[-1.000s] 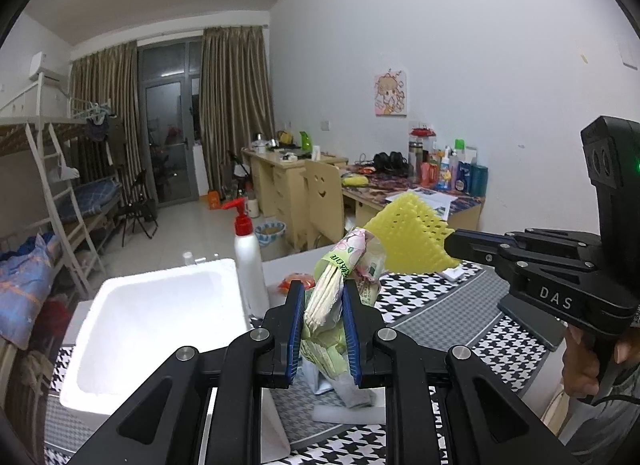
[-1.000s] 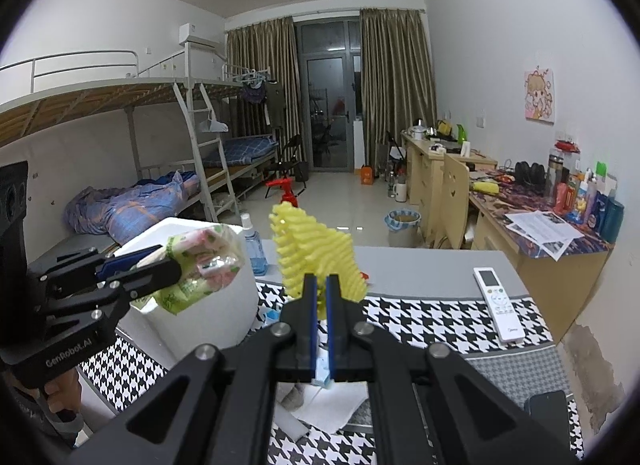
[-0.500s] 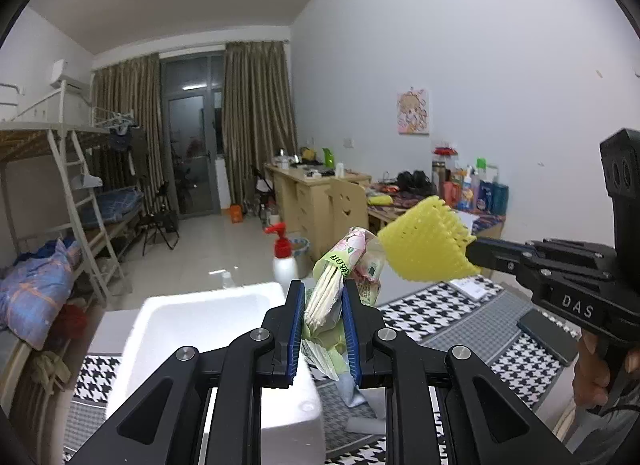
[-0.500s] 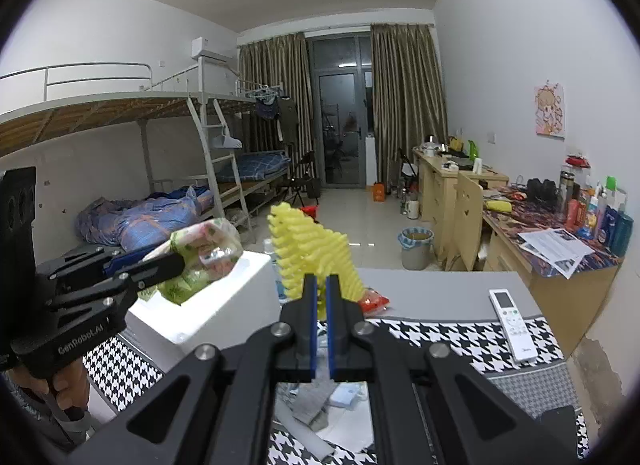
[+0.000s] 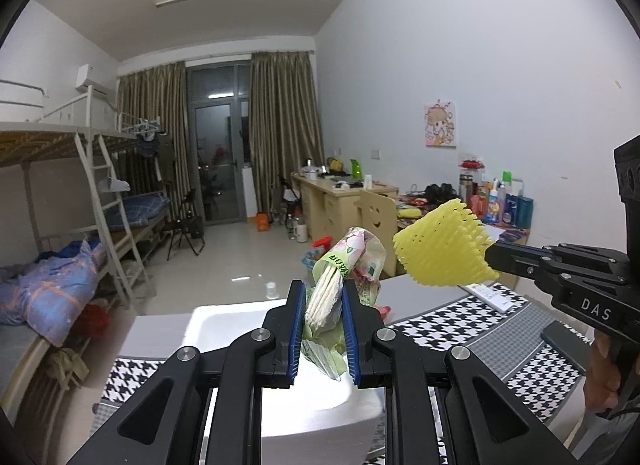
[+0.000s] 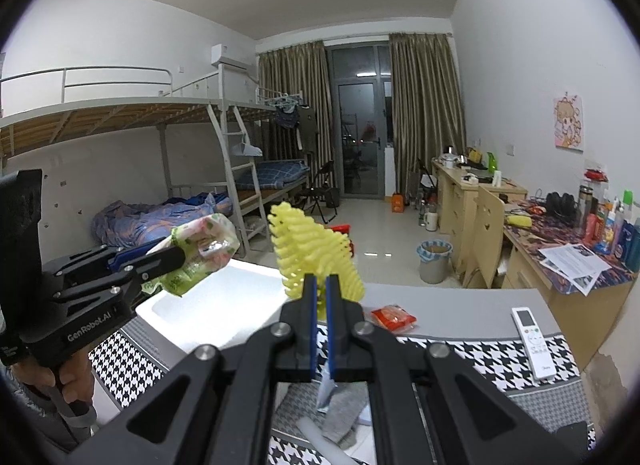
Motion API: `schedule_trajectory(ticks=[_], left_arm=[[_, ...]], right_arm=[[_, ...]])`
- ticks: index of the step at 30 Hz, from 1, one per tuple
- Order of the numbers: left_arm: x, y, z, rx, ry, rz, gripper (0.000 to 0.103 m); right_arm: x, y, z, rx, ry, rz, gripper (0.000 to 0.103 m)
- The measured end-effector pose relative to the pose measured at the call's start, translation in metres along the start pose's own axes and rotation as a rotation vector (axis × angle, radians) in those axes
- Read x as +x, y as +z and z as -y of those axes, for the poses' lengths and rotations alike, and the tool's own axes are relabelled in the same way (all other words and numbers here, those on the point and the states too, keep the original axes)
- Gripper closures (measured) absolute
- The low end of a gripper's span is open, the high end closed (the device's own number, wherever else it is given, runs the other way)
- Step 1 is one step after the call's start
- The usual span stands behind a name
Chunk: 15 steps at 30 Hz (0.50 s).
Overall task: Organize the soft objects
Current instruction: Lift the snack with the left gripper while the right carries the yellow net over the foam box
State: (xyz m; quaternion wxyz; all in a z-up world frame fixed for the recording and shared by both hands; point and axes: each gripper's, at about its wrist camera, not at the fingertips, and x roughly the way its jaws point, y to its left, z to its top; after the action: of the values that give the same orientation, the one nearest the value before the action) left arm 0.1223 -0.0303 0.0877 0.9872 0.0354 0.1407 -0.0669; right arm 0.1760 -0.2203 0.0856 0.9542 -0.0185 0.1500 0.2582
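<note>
My left gripper (image 5: 323,297) is shut on a green and pink tissue pack (image 5: 348,265), held above a white foam box (image 5: 240,321). In the right wrist view the same pack (image 6: 200,253) hangs in the left gripper (image 6: 176,255) over the box's (image 6: 216,313) left side. My right gripper (image 6: 319,285) is shut on a yellow foam net (image 6: 312,249), held in the air beside the box. From the left wrist view the net (image 5: 444,249) sticks out of the right gripper (image 5: 490,255) at the right.
The box stands on a table with a houndstooth cloth (image 6: 472,353). On it lie a white remote (image 6: 532,329), a red packet (image 6: 392,317) and grey and white soft pieces (image 6: 340,417). A red-capped bottle (image 5: 322,243) shows behind the pack. Desks line the right wall; bunk beds stand left.
Both grippers have risen with their loads and tilted upward, so more of the room and less of the table shows. The grips are unchanged.
</note>
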Motion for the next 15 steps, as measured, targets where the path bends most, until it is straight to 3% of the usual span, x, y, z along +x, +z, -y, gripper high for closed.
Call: schedule_trajectory(ticks=[15], left_arm=[[-0.011, -0.007, -0.033, -0.033, 0.087, 0.011, 0.083]], right_arm=[[0.025, 0.006, -0.028, -0.015, 0.087, -0.013, 0.097]])
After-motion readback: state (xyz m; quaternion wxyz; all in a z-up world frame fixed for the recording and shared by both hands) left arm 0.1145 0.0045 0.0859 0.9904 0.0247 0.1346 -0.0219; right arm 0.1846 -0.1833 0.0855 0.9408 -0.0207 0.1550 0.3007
